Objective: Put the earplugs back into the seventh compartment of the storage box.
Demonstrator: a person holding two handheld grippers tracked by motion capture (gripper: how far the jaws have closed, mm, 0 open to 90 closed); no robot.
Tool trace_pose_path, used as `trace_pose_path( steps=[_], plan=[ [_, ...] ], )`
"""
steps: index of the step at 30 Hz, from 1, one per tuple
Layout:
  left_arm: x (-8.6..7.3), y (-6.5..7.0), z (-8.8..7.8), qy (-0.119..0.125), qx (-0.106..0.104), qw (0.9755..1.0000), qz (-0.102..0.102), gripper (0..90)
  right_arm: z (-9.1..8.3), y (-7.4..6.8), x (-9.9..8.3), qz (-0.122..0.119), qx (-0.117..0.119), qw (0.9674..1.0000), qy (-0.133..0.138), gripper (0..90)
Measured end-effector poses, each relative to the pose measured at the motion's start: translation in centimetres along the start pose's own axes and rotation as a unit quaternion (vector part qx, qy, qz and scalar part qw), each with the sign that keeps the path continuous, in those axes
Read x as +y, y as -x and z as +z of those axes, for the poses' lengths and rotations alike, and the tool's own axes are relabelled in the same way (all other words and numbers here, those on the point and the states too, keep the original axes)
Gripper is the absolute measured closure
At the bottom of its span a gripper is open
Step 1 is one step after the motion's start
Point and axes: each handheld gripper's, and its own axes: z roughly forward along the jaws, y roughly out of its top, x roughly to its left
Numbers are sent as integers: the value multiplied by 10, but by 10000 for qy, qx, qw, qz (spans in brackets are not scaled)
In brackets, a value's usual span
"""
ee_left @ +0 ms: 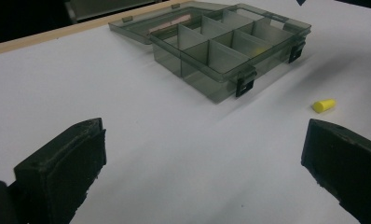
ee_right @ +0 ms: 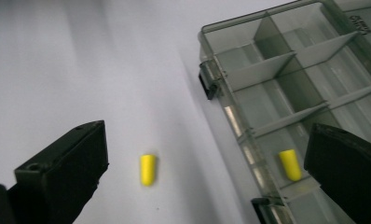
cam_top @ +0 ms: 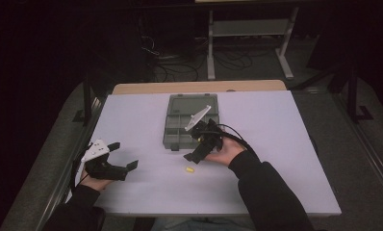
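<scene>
High view: white table (cam_top: pixel 276 159) under dim light, with a grey compartment box (cam_top: pixel 190 120) lying open at its middle, lid folded back toward the far edge. Left gripper (cam_top: pixel 123 156) held low at the near left corner, jaws spread apart with nothing between them, gripped by a left hand (cam_top: pixel 95 182) in a dark sleeve. Right gripper (cam_top: pixel 195 147) tilted down just in front of the box's near edge, held by the right hand (cam_top: pixel 223 153); jaw state hard to tell from this angle. Small yellow earplug (cam_top: pixel 189 170) lying loose on the table, near and just below the right gripper's tip.

Left gripper view: two black jaws set wide apart, bare table between them. Open box (ee_left: pixel 230 49) ahead with its dividers and two dark latches; contents too dim to tell. Yellow earplug (ee_left: pixel 324 105) on its side on the table, beside the box's near corner and above the right-hand jaw.

Right gripper view: jaws wide apart, holding nothing. Yellow earplug (ee_right: pixel 147 169) on the table between them, apart from the box wall (ee_right: pixel 230 119). Second yellow earplug (ee_right: pixel 290 164) inside a compartment along the box's edge, close to the right-hand jaw.
</scene>
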Motion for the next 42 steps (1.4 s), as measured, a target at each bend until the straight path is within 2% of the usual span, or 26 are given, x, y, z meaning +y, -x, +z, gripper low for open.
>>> trace_pose_path(
  steps=[3, 11, 22, 26, 28, 30, 32, 36, 42],
  plan=[
    [0, 0, 0, -4, -2, 10000, 2, 0, 5, -5, -4, -30, 79, 10000, 18, 0],
    [0, 0, 0, -4, -1, 10000, 9, 0, 21, -17, -11, -153, 242, 9993, -224, 0],
    [0, 0, 0, -11, -6, 10000, 15, 0, 35, -23, -23, -205, 345, 9987, -319, 0],
    [0, 1, 0, -10, -10, 10000, 6, 0, 39, -25, -28, -279, 392, 9983, -317, 43],
    [0, 1, 0, -5, -16, 10000, 13, 0, 41, -25, -29, -330, 406, 9979, -372, 93],
    [0, 1, 0, 23, -36, 10000, 11, 0, 41, -24, -29, -347, 510, 9973, -394, 172],
    [0, 1, 0, 27, -41, 10000, 14, 0, 42, -25, -30, -388, 532, 9970, -417, 288],
    [0, 1, 0, 27, -41, 10000, 13, 0, 42, -27, -30, -451, 585, 9963, -447, 432],
    [0, 1, 0, 13, -38, 10000, 19, 0, 45, -26, -30, -405, 580, 9961, -523, 561]
  ],
)
